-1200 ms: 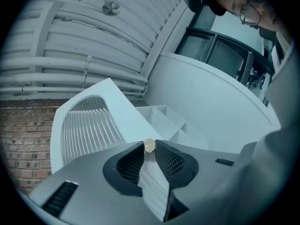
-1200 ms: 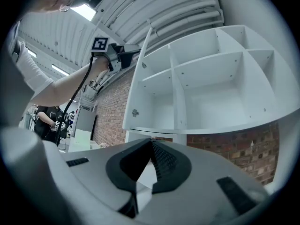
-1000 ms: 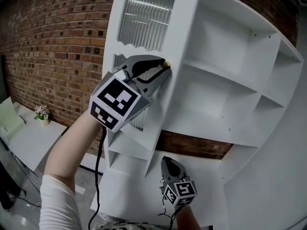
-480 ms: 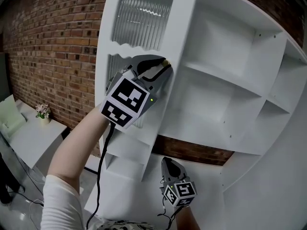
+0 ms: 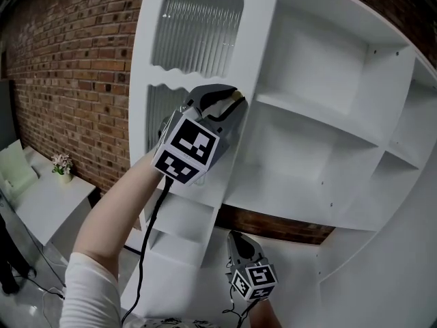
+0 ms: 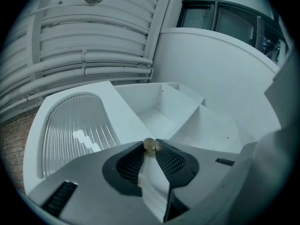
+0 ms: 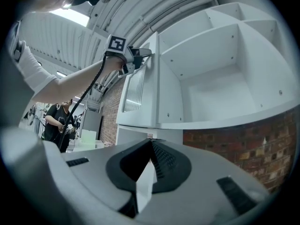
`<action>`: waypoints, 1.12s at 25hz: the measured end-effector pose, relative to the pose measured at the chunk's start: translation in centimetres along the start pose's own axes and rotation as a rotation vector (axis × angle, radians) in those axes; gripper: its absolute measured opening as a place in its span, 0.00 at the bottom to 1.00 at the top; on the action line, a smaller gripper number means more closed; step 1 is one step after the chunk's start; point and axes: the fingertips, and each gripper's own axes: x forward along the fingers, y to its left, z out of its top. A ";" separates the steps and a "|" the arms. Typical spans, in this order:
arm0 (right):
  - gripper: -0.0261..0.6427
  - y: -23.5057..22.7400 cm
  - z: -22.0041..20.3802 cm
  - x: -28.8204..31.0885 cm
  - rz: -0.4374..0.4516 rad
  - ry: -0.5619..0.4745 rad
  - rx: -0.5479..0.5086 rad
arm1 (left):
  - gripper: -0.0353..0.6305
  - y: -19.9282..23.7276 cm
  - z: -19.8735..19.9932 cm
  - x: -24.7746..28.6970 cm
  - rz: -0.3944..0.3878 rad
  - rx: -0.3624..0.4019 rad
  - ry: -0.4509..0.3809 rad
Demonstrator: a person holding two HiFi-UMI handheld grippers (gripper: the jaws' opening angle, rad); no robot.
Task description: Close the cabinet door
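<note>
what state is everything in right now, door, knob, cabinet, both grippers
cabinet door: open, swung out from the cabinet
cabinet: open, the shelves in view bare
left gripper: on the door knob, jaws opening
door knob: between the left gripper's tips
right gripper: shut, holding nothing, low down and off the door

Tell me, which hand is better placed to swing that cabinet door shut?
Left. The left gripper has its jaws on the knob of the door; the right gripper hangs low, jaws together, empty.
</note>
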 end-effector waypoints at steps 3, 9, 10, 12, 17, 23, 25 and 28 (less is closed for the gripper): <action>0.05 -1.0 -0.3 0.1 -0.010 0.011 0.003 | 0.19 0.2 -0.5 0.9 0.011 0.007 -0.001; 0.05 -1.5 -0.6 0.7 0.000 0.033 -0.004 | 0.19 0.3 -0.5 1.2 0.019 0.013 -0.034; 0.05 -1.4 -0.6 0.8 -0.002 0.035 -0.006 | 0.19 0.3 -0.6 1.2 0.017 0.013 -0.036; 0.05 -1.1 -0.5 0.8 -0.007 0.036 -0.010 | 0.19 0.3 -0.8 1.2 0.009 0.004 -0.042; 0.05 0.1 -0.7 0.4 -0.019 0.045 -0.016 | 0.21 0.2 -0.8 0.9 0.029 -0.001 -0.072; 0.05 3.4 -1.4 -0.2 0.003 0.067 -0.016 | 0.24 -0.4 -0.8 -2.1 0.000 -0.051 -0.078; 0.05 4.6 -2.1 -0.2 0.004 0.075 -0.002 | 0.24 0.0 -0.5 -3.5 0.004 -0.067 -0.095; 0.05 6.1 -2.8 -0.3 -0.017 0.078 0.022 | 0.21 -0.2 -1.0 -5.8 -0.021 -0.089 -0.105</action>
